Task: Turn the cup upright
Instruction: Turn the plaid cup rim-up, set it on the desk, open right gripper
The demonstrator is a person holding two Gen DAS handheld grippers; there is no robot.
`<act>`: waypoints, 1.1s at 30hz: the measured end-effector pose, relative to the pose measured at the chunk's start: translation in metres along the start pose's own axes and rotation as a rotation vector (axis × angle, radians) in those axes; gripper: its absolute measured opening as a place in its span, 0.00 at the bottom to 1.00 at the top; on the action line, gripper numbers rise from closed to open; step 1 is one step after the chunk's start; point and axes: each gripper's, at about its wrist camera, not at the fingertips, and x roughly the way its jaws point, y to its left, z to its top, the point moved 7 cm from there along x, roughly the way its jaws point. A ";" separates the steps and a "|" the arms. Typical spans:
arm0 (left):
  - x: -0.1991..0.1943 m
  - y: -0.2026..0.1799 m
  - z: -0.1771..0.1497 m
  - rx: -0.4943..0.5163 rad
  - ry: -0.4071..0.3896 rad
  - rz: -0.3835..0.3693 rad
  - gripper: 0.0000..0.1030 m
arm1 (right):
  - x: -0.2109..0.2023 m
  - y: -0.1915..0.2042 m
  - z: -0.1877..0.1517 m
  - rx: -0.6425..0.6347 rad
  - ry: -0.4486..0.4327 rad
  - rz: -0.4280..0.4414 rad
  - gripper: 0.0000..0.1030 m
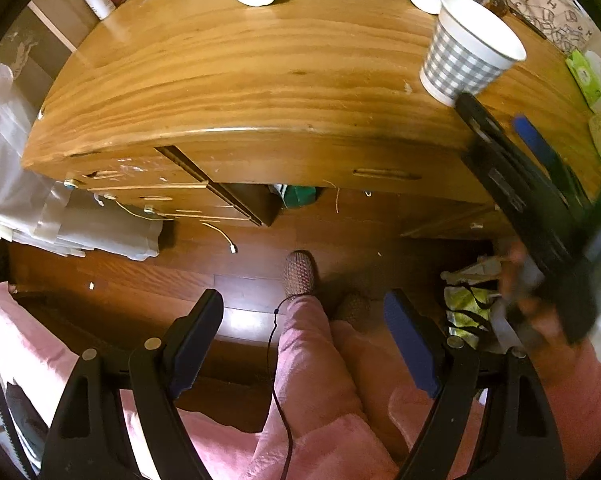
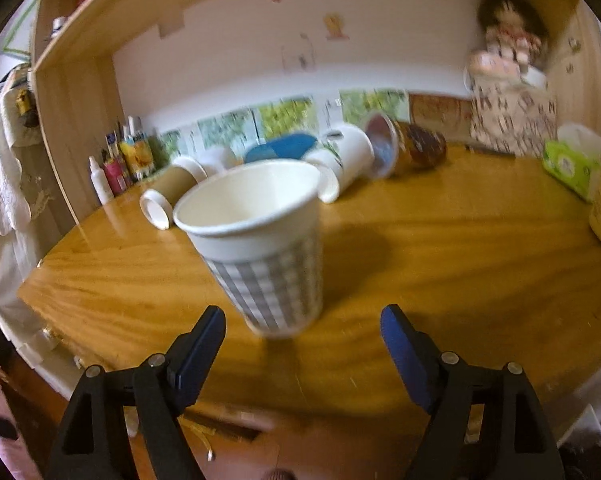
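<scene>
Below the desk [image 1: 220, 80] edge, left gripper [image 1: 304, 344] gapes over legs; only right gripper [image 2: 302, 344], wide, faces upright cup [image 2: 260, 240] amid bare wood.

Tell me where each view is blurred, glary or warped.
Left wrist view: desk bowed by the fisheye, window glare near its left corner; the right tongs smeared by motion, the checked cup sharp. Right wrist view: motion blur throughout, worst on the doll and the lying cups; the checked cup soft-edged, casting a broad shadow to its right.
</scene>
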 end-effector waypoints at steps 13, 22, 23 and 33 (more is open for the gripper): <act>-0.033 -0.019 0.040 -0.025 -0.103 -0.039 0.83 | -0.050 -0.056 -0.005 0.160 0.494 -0.068 0.80; -0.086 -0.025 0.069 -0.016 -0.183 -0.036 0.83 | -0.111 -0.043 0.038 0.189 0.545 -0.034 0.85; -0.094 -0.023 0.071 -0.021 -0.203 -0.032 0.83 | -0.116 -0.040 0.043 0.179 0.547 -0.029 0.87; -0.158 -0.005 0.075 -0.091 -0.402 -0.008 0.83 | -0.156 -0.006 0.089 0.075 0.395 0.006 0.91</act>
